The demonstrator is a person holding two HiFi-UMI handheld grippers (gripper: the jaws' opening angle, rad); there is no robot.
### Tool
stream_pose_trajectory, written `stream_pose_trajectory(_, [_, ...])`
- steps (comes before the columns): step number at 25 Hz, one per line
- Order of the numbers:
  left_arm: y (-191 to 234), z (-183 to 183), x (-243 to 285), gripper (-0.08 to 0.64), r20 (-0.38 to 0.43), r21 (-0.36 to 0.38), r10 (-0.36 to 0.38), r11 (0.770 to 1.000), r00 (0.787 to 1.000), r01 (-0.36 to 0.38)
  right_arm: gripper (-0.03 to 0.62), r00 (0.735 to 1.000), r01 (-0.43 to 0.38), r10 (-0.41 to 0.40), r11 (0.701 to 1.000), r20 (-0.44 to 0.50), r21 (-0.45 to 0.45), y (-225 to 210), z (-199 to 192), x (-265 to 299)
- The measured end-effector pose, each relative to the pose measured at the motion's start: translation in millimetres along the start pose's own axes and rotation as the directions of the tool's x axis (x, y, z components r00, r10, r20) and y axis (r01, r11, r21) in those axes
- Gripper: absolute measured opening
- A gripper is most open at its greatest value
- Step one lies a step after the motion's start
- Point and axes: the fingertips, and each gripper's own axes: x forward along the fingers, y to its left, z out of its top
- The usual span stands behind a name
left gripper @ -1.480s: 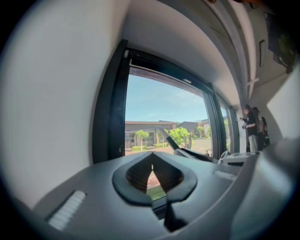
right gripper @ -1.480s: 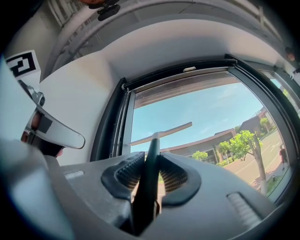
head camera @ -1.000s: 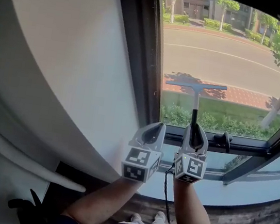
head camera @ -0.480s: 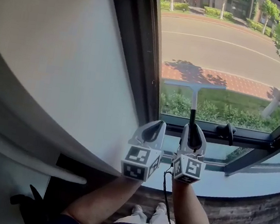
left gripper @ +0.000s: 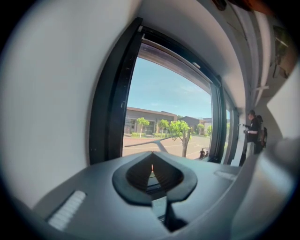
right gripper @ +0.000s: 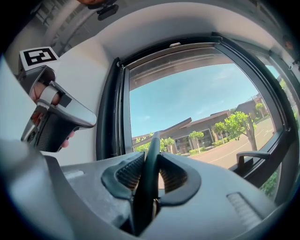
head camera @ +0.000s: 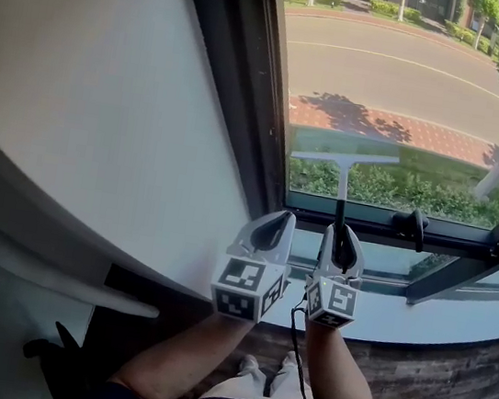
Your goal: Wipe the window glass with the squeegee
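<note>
The squeegee (head camera: 343, 175) has a pale blade (head camera: 344, 157) lying across the window glass (head camera: 406, 87) near its lower edge, and a dark handle (right gripper: 149, 173) running down into my right gripper (head camera: 344, 239), which is shut on it. In the right gripper view the handle stands between the two ribbed pads (right gripper: 129, 172). My left gripper (head camera: 272, 235) sits just left of the right one, below the dark window frame (head camera: 237, 99), shut with nothing in it. From the left gripper view (left gripper: 152, 168) the blade (left gripper: 143, 143) shows against the glass (left gripper: 164, 117).
A black window latch (head camera: 412, 224) sits on the lower frame right of the squeegee. A pale sill (head camera: 416, 326) runs below the glass. A white wall (head camera: 105, 107) fills the left. A person (left gripper: 253, 133) stands at the far right in the left gripper view.
The squeegee blade has slid down the glass towards the lower frame. Both grippers have stayed side by side, dropping slightly.
</note>
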Motion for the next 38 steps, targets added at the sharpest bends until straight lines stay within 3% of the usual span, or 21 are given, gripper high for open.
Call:
stream_pose_trajectory(7, [1.9,-14.5,-3.3,0.005,-0.051,-0.028,0.001,1.0,0.999,-0.003,0.103,0.997,0.01,-0.008,1.0,-0.071,0.016,-2.1,-37.3,-7.5])
stream_pose_trajectory(13, [4.7,-38.7,-0.7,0.005,-0.049,-0.009,0.014,1.0,0.999,-0.014,0.103,0.99,0.027,-0.023,0.999,-0.14,0.027,-6.9,-71.6,-15.6])
stream_pose_trajectory(24, [8.6,-73.6,-5.6,0.005,-0.12,-0.015,0.031,0.999,0.992,-0.033,0.103,0.973,0.056,-0.035,0.995,-0.227,0.087,-12.1,-119.7,-24.7])
stream_pose_trajectory(29, [10.5,-83.5,-6.9,0.005,-0.169,-0.005,0.039,0.999,0.985,-0.041,0.103,0.973,0.059,-0.032,0.992,-0.23,0.115,-13.7,-127.4,-26.3])
stream_pose_trajectory(38, [-4.1,-68.1,7.0,0.005,-0.106,-0.01,-0.012,1.0,0.994,0.011,0.104,0.979,0.028,0.002,0.99,-0.205,0.141,-22.6,-101.9,-33.8])
